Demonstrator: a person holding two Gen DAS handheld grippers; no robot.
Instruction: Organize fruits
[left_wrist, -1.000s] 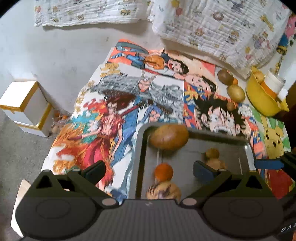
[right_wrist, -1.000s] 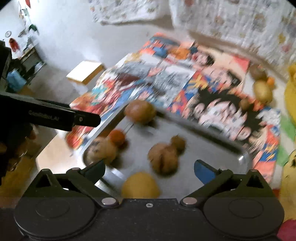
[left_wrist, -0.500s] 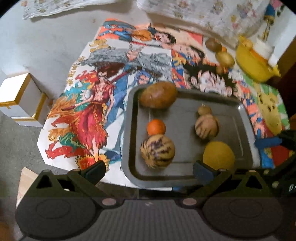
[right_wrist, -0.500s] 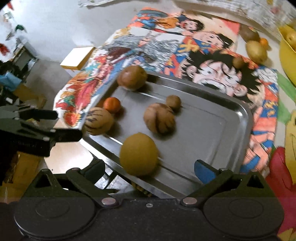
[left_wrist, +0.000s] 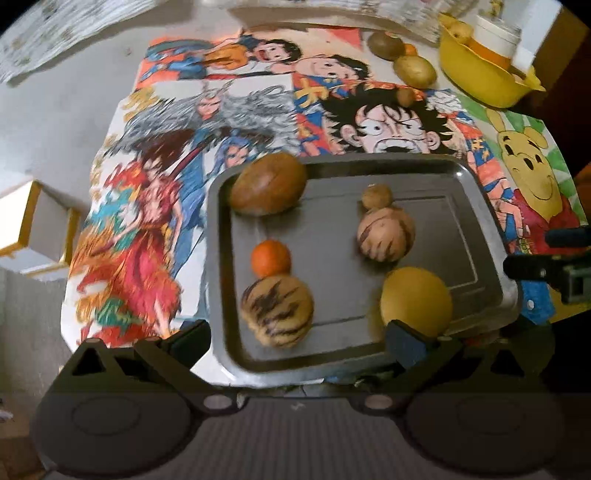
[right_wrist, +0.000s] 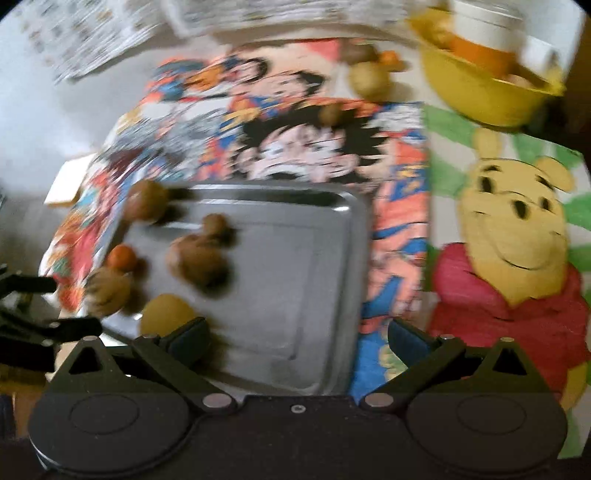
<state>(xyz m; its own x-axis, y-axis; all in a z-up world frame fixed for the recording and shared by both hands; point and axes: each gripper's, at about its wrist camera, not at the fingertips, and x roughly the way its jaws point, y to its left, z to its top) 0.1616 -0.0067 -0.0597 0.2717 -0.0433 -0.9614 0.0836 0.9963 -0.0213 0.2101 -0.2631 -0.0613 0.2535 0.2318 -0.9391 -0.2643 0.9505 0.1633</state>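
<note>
A grey rectangular metal tray (left_wrist: 491, 236) lies on a cartoon-printed paper mat (left_wrist: 229, 122) that covers a pale floor. Beyond the mat's far right corner sits a yellow plastic bowl (left_wrist: 476, 79) holding a white cylindrical container with an orange band (left_wrist: 495, 37). Between bowl and tray, loose fruit lies on the mat: a brown round fruit (left_wrist: 386, 45), a small orange one tucked behind it, a yellowish-green oval fruit (left_wrist: 414, 71) and a small brown one (left_wrist: 405, 96). A white box with gold edging (left_wrist: 40, 229) stands off the mat's left side, and a patterned white cloth (left_wrist: 55, 33) runs along the far edge.

Inside the tray, a large brown oval fruit (left_wrist: 267, 184) leans against the far left corner. A small orange tangerine (left_wrist: 270, 257) touches a tan round fruit with dark stripes (left_wrist: 277, 312) near the left wall. Toward the middle, a small brown round fruit (left_wrist: 376, 196) touches a second striped tan fruit (left_wrist: 385, 233), and a smooth yellow round fruit (left_wrist: 416, 301) sits at the near edge.

The left gripper (left_wrist: 297, 339) hovers over the tray's near rim, fingers spread wide and holding nothing; its right fingertip (left_wrist: 404, 341) overlaps the yellow fruit in view. The right gripper (right_wrist: 297, 338), seen through a motion-blurred view, is likewise wide apart and empty above the tray's near right part.
</note>
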